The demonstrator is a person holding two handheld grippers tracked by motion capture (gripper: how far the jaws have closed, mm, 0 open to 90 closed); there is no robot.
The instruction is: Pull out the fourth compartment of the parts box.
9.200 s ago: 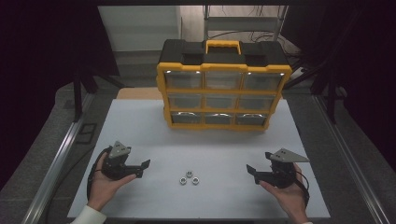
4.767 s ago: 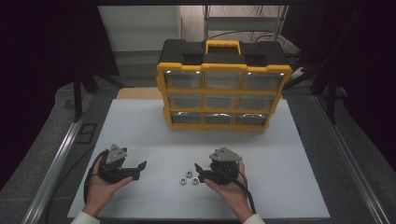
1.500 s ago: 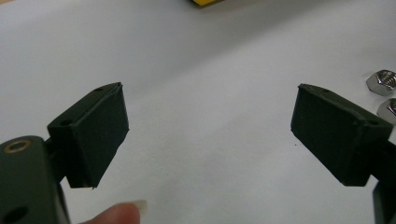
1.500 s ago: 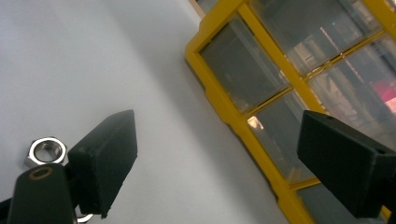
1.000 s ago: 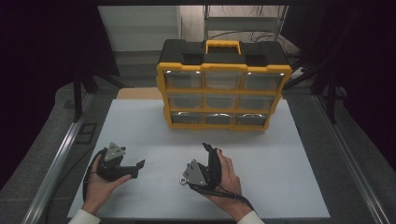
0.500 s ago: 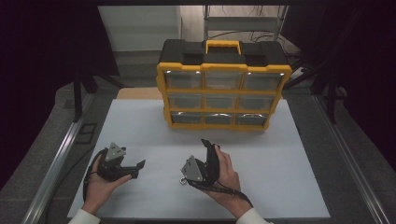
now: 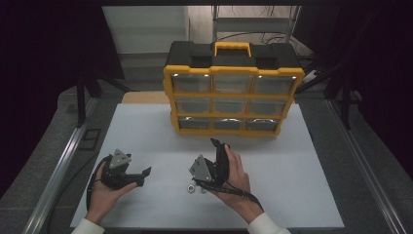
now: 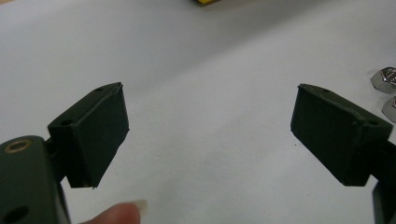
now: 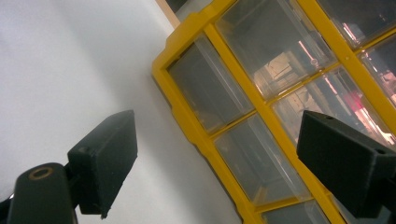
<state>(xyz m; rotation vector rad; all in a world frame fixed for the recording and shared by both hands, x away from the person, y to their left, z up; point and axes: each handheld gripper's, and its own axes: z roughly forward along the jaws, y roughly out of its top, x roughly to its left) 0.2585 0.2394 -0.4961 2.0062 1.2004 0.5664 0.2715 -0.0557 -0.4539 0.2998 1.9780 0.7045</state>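
Black jaws of the left gripper [image 8: 210, 135] and right gripper [image 9: 224, 163] are spread wide, holding nothing.

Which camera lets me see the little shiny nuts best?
The left gripper view: two nuts lie close and sharp at its right edge. The high view shows them tiny, beside the right gripper.

High view down over table [image 7: 302, 161]; right tool view close on organizer [image 9: 261, 112].
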